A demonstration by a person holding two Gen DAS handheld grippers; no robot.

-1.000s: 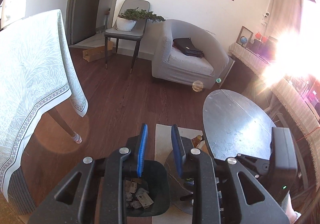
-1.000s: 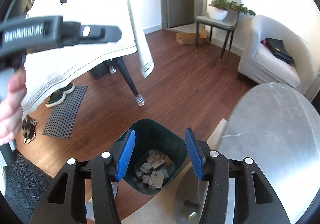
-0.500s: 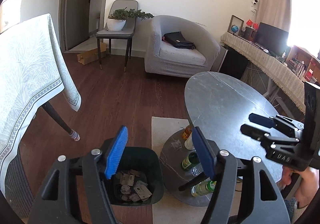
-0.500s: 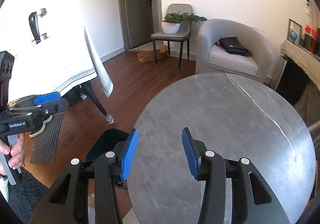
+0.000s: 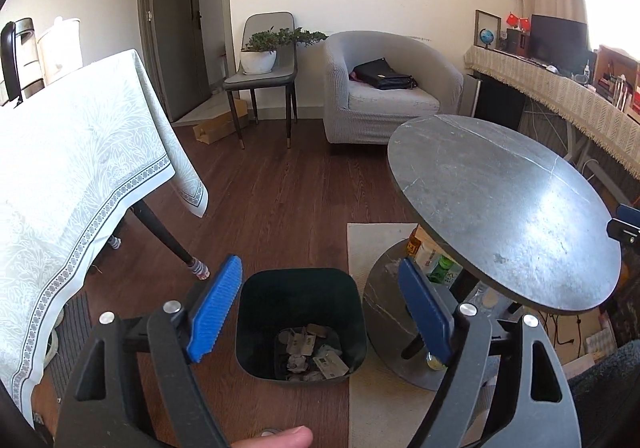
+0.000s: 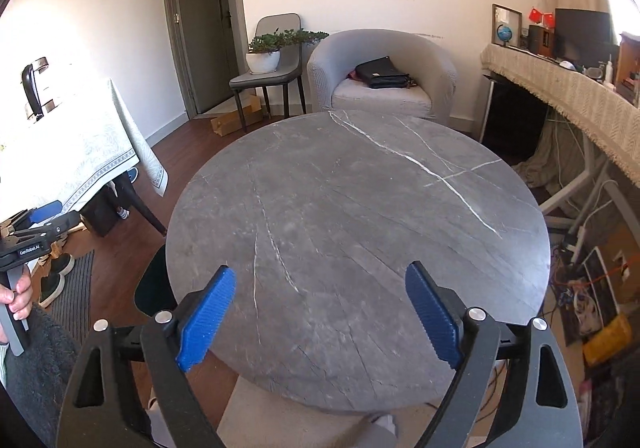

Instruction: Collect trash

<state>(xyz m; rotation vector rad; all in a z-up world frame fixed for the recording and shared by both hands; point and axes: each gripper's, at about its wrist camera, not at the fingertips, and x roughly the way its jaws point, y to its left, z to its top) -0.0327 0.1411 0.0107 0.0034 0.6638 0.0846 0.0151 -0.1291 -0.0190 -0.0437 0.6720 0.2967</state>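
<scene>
A dark green trash bin (image 5: 300, 288) stands on the wood floor beside the round grey marble table (image 5: 500, 207). Crumpled paper and card scraps (image 5: 314, 352) lie in its bottom. My left gripper (image 5: 320, 308) is open and empty, above and in front of the bin. My right gripper (image 6: 320, 312) is open and empty over the near edge of the marble table top (image 6: 360, 207). The bin's edge (image 6: 154, 284) shows at the table's left in the right wrist view. The left gripper (image 6: 40, 228) also shows at the far left there.
Bottles (image 5: 432, 264) stand on the table's lower shelf. A table with a pale patterned cloth (image 5: 80, 167) is on the left. A grey armchair (image 5: 384, 91) with a black bag, and a chair with a potted plant (image 5: 264, 55), stand at the back. A beige rug (image 5: 376, 248) lies under the round table.
Both grippers have opened wide. The left one pulled back and rose, so the bin sits between its fingers. The right one swung from over the bin to over the marble top.
</scene>
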